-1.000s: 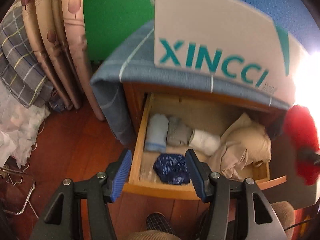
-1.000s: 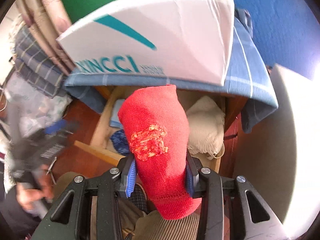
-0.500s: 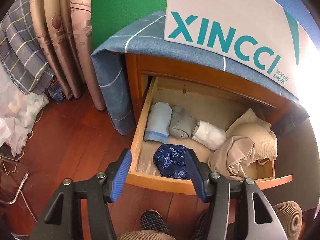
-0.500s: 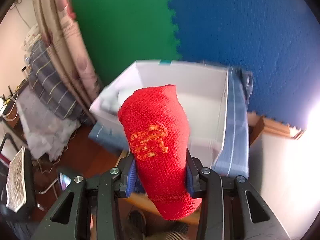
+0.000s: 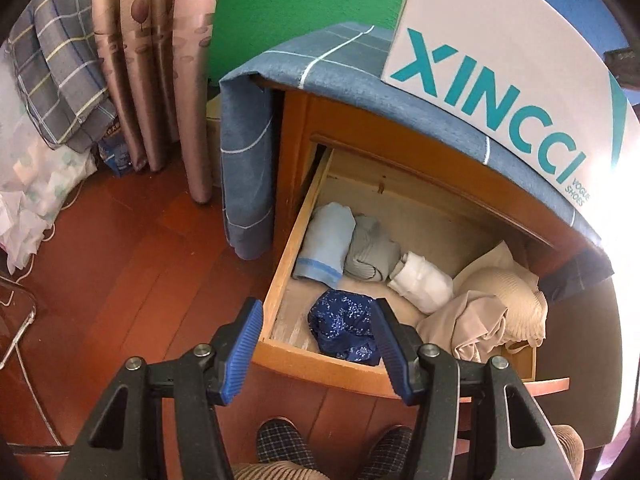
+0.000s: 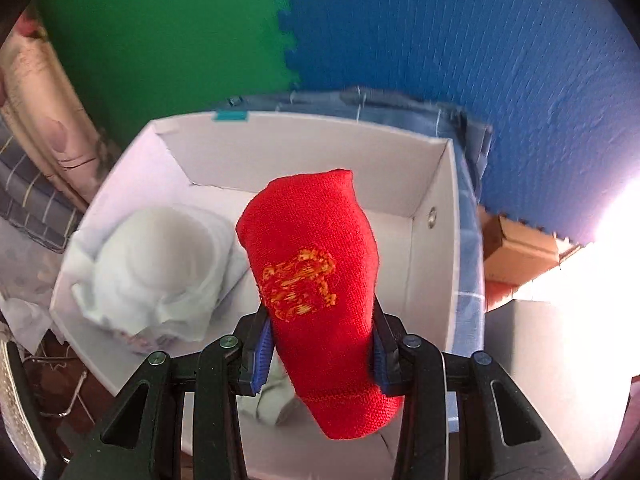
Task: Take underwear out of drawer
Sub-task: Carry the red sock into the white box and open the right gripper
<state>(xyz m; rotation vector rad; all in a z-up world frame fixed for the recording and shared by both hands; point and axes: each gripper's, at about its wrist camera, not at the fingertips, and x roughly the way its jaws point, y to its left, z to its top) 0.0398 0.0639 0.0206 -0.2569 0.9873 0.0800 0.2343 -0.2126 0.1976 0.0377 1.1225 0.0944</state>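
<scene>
Right tool [image 6: 318, 354] clamped on rolled red underwear [image 6: 316, 280], swung from the drawer front to over the open white shoebox [image 6: 430, 240], near its front-right corner, so drop-off looks next. Left tool [image 5: 318, 344] half open, empty, has lowered toward navy underwear [image 5: 344, 330] at drawer [image 5: 280, 280] front-left corner; more rolls along its back.

white shoe box [image 5: 496, 68] on blue checked cloth [image 5: 332, 68]; brown patterned curtain [image 5: 160, 60]; green and blue foam wall [image 6: 400, 40]; reddish wood floor [image 5: 128, 280]
</scene>
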